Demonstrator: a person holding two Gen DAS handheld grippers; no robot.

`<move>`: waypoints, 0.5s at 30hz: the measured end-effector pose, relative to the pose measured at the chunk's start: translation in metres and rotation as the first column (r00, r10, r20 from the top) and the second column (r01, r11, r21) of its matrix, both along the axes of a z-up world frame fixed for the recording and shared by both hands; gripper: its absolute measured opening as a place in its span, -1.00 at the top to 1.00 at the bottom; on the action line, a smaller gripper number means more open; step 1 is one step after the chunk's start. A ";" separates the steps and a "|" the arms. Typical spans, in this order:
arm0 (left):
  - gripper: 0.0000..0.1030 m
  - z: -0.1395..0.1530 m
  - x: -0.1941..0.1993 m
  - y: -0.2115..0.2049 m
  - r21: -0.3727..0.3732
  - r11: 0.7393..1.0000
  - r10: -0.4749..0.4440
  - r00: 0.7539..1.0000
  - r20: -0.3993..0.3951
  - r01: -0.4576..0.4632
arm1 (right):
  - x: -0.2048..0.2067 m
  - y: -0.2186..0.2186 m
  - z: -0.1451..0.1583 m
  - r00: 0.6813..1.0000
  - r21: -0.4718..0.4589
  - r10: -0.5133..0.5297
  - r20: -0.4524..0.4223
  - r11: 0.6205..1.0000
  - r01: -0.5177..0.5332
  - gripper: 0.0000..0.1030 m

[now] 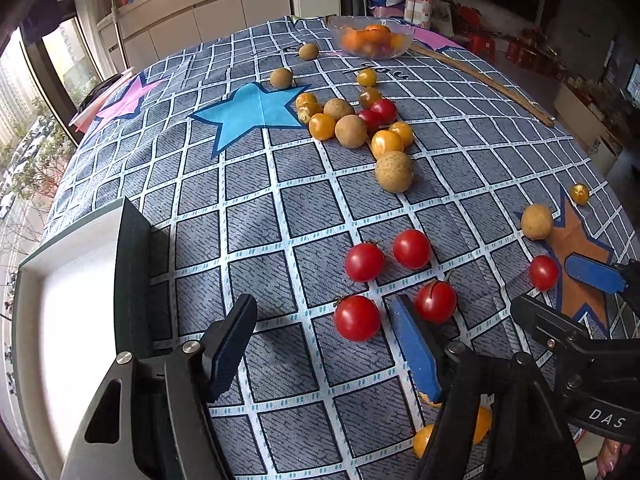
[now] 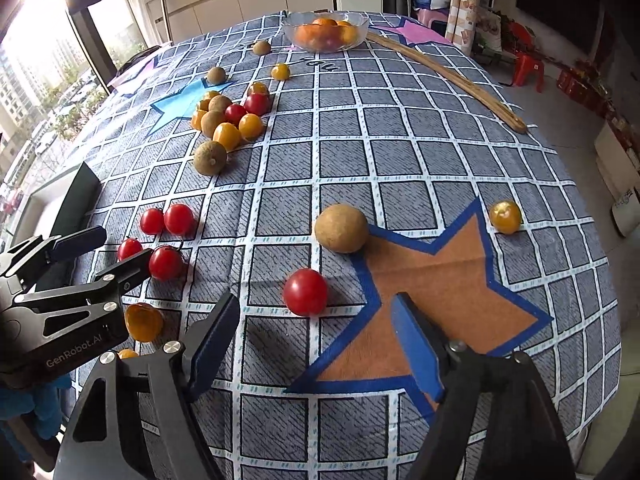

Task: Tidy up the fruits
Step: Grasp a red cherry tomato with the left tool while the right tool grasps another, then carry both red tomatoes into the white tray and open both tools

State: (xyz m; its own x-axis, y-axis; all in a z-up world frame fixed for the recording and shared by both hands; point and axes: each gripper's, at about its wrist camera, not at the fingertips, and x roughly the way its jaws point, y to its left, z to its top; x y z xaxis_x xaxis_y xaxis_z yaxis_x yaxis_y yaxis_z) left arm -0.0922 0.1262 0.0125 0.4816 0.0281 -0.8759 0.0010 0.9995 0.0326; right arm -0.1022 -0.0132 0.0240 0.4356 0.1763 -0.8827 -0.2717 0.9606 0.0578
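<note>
Red cherry tomatoes, yellow tomatoes and brown longans lie scattered on a checked tablecloth (image 1: 280, 200). My left gripper (image 1: 324, 340) is open and empty, with a red tomato (image 1: 357, 317) between its fingertips and another (image 1: 435, 301) just beyond the right finger. My right gripper (image 2: 316, 328) is open and empty, with a red tomato (image 2: 305, 292) just ahead between its fingers and a longan (image 2: 341, 228) beyond. A mixed fruit cluster (image 1: 360, 124) sits mid-table. A glass bowl (image 1: 374, 38) of orange fruit stands at the far edge.
A white tray (image 1: 72, 312) with a dark rim lies at the left table edge beside my left gripper. A long wooden stick (image 2: 448, 76) lies along the far right. Yellow tomatoes (image 2: 143, 322) lie near the front edge between the grippers. A window is at left.
</note>
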 end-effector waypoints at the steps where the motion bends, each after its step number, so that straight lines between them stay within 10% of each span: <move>1: -0.21 0.000 0.000 0.000 -0.019 1.000 -0.002 1.000 -0.001 0.002 | 0.000 0.003 0.000 1.000 -0.017 0.003 0.007 1.000 -0.003 -0.46; 5: 0.54 0.003 -0.002 -0.006 -0.040 0.999 -0.027 1.000 0.010 0.027 | -0.003 0.008 0.001 0.999 -0.051 0.020 0.040 0.999 -0.018 0.00; 7: 0.57 0.003 -0.003 -0.009 -0.032 0.999 -0.030 0.999 0.012 0.031 | -0.002 0.006 0.003 0.999 -0.026 0.025 0.036 0.999 -0.024 0.56; 15: 0.57 0.019 -0.027 0.003 -0.106 0.994 -0.006 1.000 0.027 0.009 | -0.010 -0.013 0.007 1.000 0.105 -0.006 -0.025 0.994 0.009 0.56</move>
